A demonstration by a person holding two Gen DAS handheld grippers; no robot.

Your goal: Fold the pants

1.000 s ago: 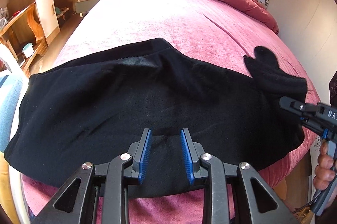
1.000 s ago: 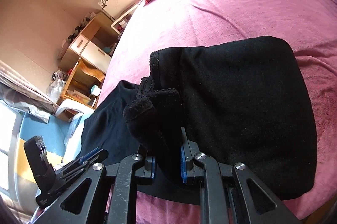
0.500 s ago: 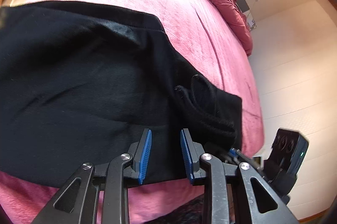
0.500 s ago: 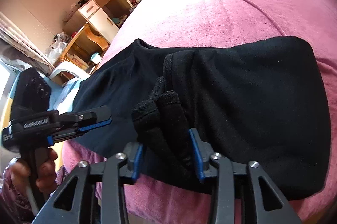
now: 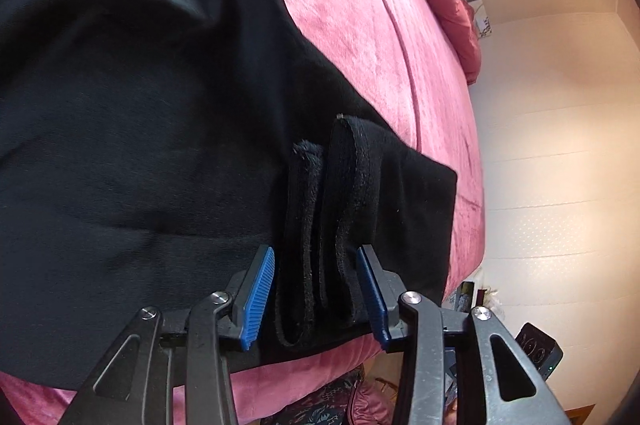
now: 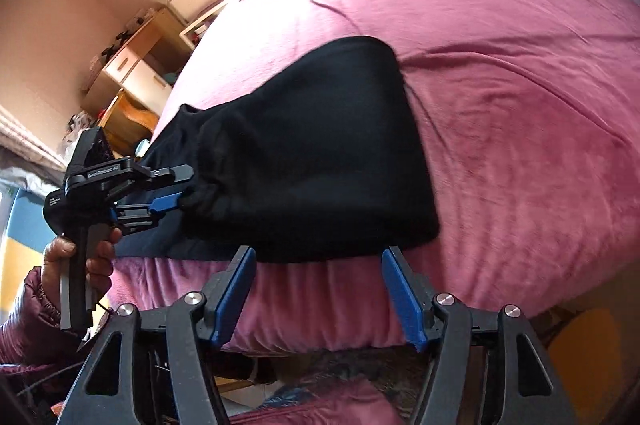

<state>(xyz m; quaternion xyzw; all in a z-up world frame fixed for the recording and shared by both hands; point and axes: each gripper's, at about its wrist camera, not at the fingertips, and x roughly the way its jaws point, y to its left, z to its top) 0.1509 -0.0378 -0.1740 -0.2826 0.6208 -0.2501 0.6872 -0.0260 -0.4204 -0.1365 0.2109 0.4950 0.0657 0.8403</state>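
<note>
Here the black pants (image 6: 304, 153) lie partly folded along the near edge of the bed (image 6: 520, 65). The left gripper (image 5: 316, 289) grips the bunched cuffs (keeping the fold together), while the right gripper (image 6: 318, 289) hangs wide and empty.

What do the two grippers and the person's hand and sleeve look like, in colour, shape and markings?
Each gripper, left and right, has black metal fingers with triangular cut-outs, silver screws and ribbed blue pads. Seen from the right wrist view, the left gripper's black body bears white lettering "GenRobot.AI". The bare hand comes out of a quilted maroon sleeve.
</note>
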